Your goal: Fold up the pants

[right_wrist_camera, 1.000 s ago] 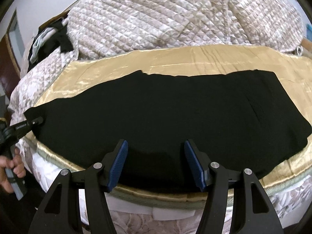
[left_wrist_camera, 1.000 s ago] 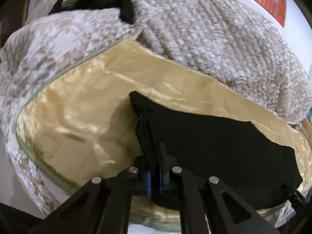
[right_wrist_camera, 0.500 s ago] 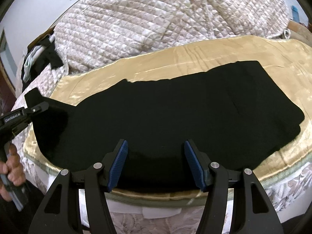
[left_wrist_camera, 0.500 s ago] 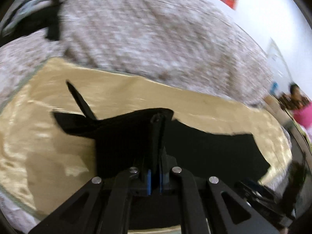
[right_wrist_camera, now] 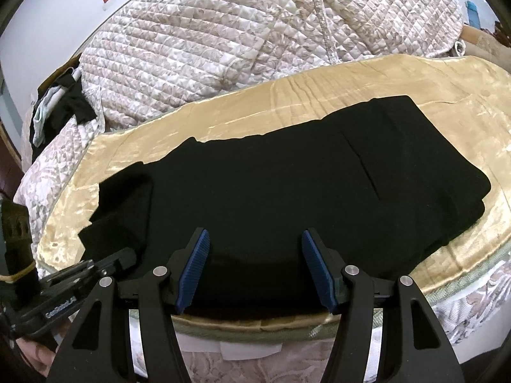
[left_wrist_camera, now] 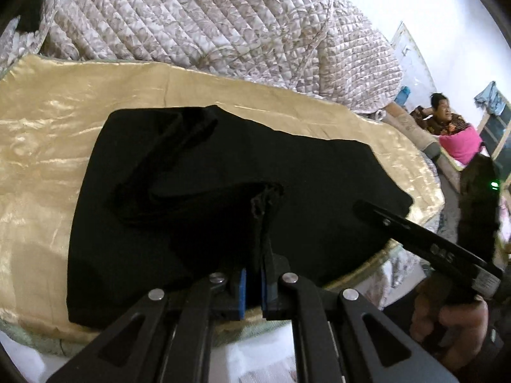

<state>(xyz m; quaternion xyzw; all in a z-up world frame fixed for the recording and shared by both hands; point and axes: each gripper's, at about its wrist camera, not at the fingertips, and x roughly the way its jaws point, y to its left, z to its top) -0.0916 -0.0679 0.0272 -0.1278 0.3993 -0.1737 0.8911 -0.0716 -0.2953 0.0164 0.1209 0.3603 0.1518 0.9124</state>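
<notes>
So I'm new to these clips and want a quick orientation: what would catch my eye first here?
The black pants dominate, spread across the gold satin cover on the bed, with a quilted blanket heaped behind. The left gripper is shut on the pants' end, pulling it over the rest, while the right gripper hangs open over the near edge. A person lies in the background at the left view's right side.

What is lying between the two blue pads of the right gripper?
Nothing is held there. In the right wrist view the right gripper stands open, and only the flat black pants on the gold blanket show through the gap.
</notes>
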